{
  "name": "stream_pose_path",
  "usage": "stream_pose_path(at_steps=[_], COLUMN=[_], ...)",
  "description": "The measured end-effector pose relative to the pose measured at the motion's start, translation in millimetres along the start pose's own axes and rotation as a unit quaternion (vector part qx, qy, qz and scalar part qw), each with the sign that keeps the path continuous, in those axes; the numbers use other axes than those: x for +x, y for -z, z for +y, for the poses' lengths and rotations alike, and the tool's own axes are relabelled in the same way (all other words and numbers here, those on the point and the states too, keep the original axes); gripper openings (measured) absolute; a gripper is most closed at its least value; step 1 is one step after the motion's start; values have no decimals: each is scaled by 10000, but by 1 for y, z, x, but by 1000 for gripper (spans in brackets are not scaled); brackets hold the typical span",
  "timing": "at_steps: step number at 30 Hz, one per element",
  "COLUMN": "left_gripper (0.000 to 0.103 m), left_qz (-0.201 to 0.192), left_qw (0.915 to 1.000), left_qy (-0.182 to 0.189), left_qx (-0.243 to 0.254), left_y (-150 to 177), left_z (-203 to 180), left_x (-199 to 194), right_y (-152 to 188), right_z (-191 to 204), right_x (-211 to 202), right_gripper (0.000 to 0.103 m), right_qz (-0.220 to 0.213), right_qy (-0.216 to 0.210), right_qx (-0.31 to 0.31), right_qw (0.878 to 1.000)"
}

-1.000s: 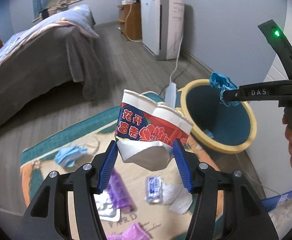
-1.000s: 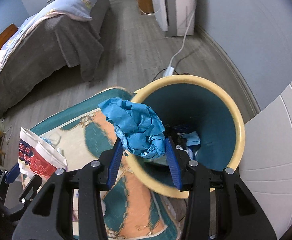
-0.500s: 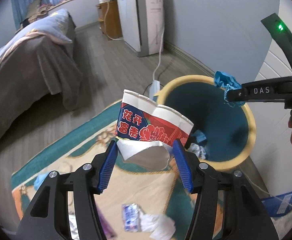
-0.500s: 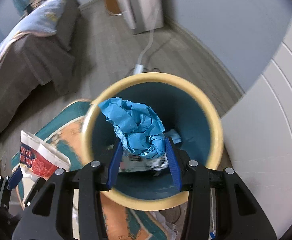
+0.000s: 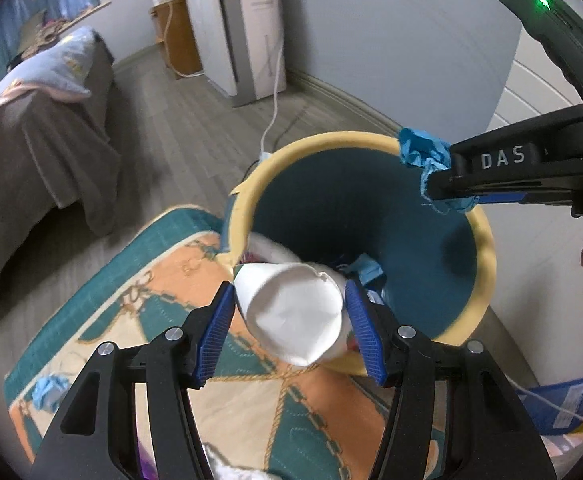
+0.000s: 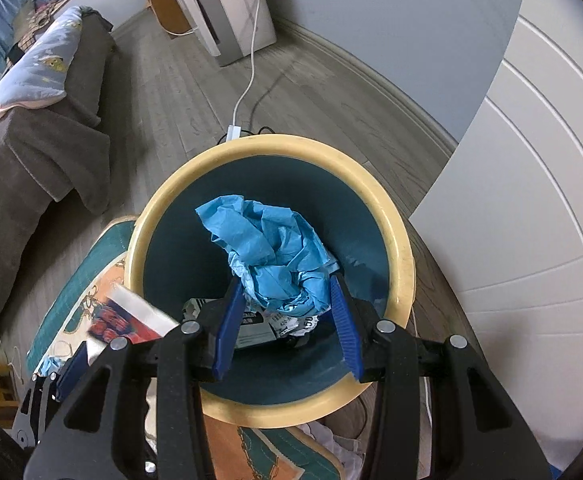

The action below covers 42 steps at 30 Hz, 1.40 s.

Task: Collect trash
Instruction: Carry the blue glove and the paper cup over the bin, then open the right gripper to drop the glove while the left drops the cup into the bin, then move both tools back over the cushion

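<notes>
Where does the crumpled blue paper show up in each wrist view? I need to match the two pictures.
Left wrist view: the crumpled blue paper sits upper right, clamped in the right gripper above the bin's far rim.
Right wrist view: it fills the centre, between the right gripper's blue pads, directly over the bin's opening.
Shared landmark: the round bin with the yellow rim, teal inside, standing at the rug's edge.

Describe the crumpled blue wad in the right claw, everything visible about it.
The blue wad is thin, creased material, like tissue or a plastic sheet, scrunched into a loose ball. The right claw pinches its lower part between blue pads, leaving most of it bulging above them. It hangs over the open mouth of the yellow-rimmed bin, above trash already inside, touching nothing but the pads.
</notes>
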<state>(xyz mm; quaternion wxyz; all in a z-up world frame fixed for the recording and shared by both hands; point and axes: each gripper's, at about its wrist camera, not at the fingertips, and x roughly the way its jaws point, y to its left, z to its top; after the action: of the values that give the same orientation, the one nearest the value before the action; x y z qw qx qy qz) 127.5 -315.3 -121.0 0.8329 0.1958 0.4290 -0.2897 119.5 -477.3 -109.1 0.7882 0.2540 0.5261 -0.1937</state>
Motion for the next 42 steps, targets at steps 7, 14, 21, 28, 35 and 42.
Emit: stream_pose_path(at_steps=[7, 14, 21, 28, 35, 42], left_gripper=[58, 71, 93, 95, 95, 95], left_qz=[-186, -263, -426, -391, -297, -148], left_qw=[9998, 9993, 9985, 9956, 9854, 9763], left_qy=[22, -114, -332, -565, -1192, -1576], left_qx=[113, 232, 74, -637, -1183, -1475], left_y=[-9, 4, 22, 42, 70, 101], left_z=[-3, 3, 26, 80, 151, 203], left_x=[-2, -12, -38, -63, -88, -113], right_y=[-1, -1, 1, 10, 23, 40], right_z=[6, 10, 28, 61, 98, 137], right_x=[-1, -7, -14, -25, -33, -37], right_gripper=[44, 71, 97, 97, 97, 97], right_qz=[-57, -180, -243, -352, -533, -562], right_qy=[-138, -137, -303, -257, -188, -318], right_qx=[-72, -96, -241, -793, -1426, -2055], right_qw=[9999, 9997, 9990, 9959, 9882, 9765])
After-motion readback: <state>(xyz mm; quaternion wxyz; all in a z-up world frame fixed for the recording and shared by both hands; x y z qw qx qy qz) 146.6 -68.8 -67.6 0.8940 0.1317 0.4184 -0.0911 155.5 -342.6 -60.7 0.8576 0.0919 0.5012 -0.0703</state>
